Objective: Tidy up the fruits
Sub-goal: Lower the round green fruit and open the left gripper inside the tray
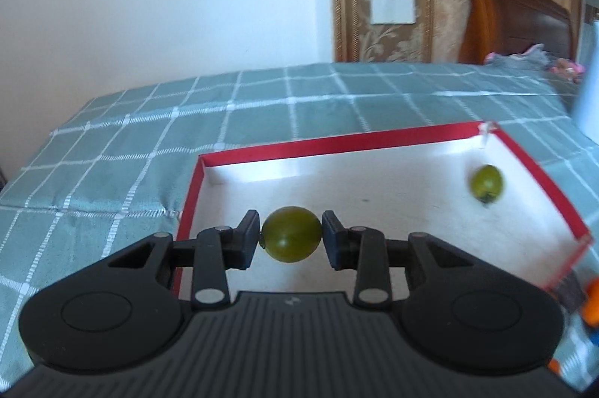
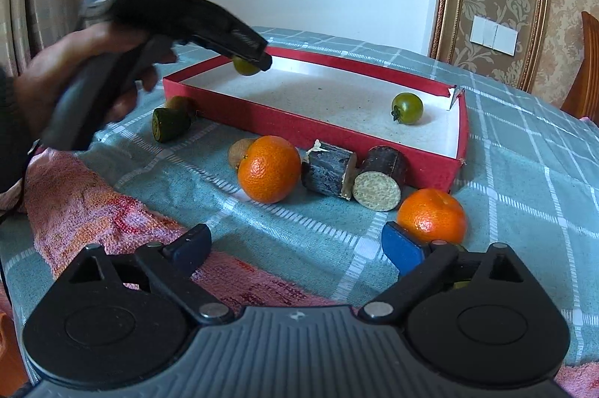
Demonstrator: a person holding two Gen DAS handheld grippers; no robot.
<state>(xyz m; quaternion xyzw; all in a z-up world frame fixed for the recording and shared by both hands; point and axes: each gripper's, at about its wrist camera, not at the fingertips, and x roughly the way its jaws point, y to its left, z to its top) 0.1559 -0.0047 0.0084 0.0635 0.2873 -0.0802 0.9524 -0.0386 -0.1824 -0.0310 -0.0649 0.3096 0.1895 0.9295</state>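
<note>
Fingers of the left gripper (image 1: 291, 240) are clamped on a green tomato (image 1: 291, 239), one pad on each side, so the fruit hangs just above the white floor of the red box (image 1: 189, 196), near the box's left wall. The coming move looks like a release, and it turns on one relation: the tomato is already inside the box walls with bare floor straight below it, so it has only to go down. The fruit is nearly round and has no long axis to line up.

A second green tomato (image 2: 407, 108) already lies in the box, well apart toward the far right corner, so nothing blocks the drop.

The right gripper (image 2: 295, 246) hovers outside the box on its near side, fingers spread wide with nothing between them. It is the nearer hand for the loose fruit there: one orange (image 2: 431, 215) sits just beside its right finger, and another orange (image 2: 268, 169) lies closer to the box's front wall. Two dark cut log pieces (image 2: 353, 175) lie between the oranges against that wall. A cut green piece (image 2: 170, 124) rests off the box's left corner.
</note>
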